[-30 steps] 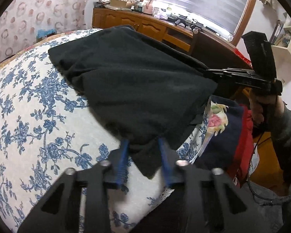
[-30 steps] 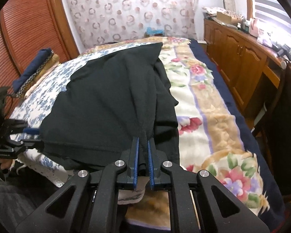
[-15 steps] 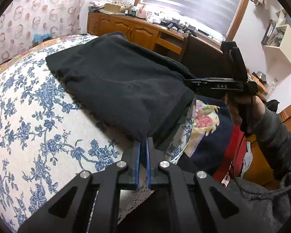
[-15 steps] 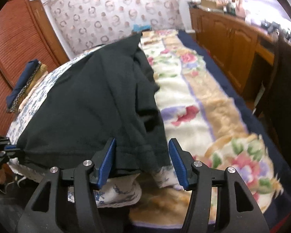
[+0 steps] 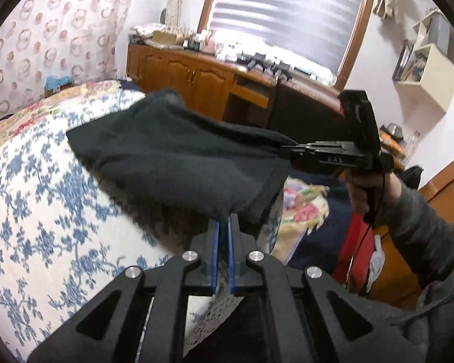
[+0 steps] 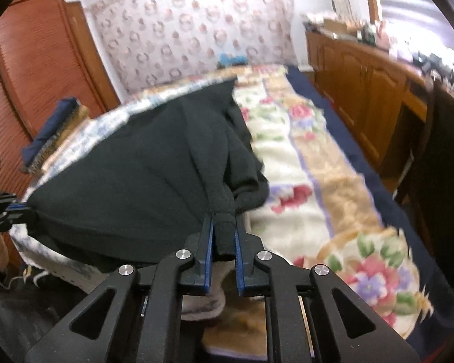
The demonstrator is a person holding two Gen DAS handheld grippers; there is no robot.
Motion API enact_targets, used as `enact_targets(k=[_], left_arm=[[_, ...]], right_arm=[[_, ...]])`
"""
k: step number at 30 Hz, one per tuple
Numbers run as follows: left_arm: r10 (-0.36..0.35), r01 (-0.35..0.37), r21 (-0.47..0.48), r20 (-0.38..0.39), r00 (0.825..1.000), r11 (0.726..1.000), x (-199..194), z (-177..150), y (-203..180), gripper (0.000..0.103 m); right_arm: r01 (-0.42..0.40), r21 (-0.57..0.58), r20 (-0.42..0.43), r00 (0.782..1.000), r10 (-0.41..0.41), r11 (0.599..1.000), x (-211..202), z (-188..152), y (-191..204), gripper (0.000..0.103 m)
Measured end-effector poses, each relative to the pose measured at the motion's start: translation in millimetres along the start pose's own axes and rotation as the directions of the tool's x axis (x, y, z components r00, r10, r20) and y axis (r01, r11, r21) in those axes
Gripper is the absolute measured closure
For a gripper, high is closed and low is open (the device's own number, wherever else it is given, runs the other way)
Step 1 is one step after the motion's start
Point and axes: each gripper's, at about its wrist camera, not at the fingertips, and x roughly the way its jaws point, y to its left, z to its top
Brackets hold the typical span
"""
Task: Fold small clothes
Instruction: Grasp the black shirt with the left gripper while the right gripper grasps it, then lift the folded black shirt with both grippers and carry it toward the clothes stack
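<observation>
the dark garment (image 5: 178,163) lies over the near edge of the bed (image 5: 30,199), its near hem raised between two grippers. the left gripper (image 5: 223,227) has its jaws pressed together on one near corner. the right gripper (image 6: 223,230) pinches the other bunched corner, by the floral blanket (image 6: 311,193).

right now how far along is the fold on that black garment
Early stage. Done: both grippers have a corner, the left gripper shut on the black garment and the right gripper closed on a bunched corner, that near edge lifted off the bed. In hand: carrying the edge. Left: no finished fold shows, and the far part of the garment lies rumpled beside the floral blanket.
</observation>
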Motion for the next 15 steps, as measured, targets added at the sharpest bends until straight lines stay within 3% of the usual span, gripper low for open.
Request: enact_targets(k=[6,10,15], left_arm=[[0.001,0.004,-0.059,0.079,0.997,0.998,-17.2,35.4,33.6,0.103],[0.015,0.000,-0.119,0.122,0.992,0.993,-16.9,65.6,68.9,0.103],[0.078,-0.056,-0.155,0.143,0.987,0.986,-2.0,102.7,113.2,0.103]], right_arm=[[-0.049,-0.026,0.112,0.992,0.052,0.998,-24.7,42.7,9.5,0.094],[-0.056,-0.046,0.146,0.987,0.062,0.997,-9.3,83.6,12.3,0.094],[-0.060,-0.076,0.162,0.984,0.072,0.995,22.8,135.8,16.6,0.094]])
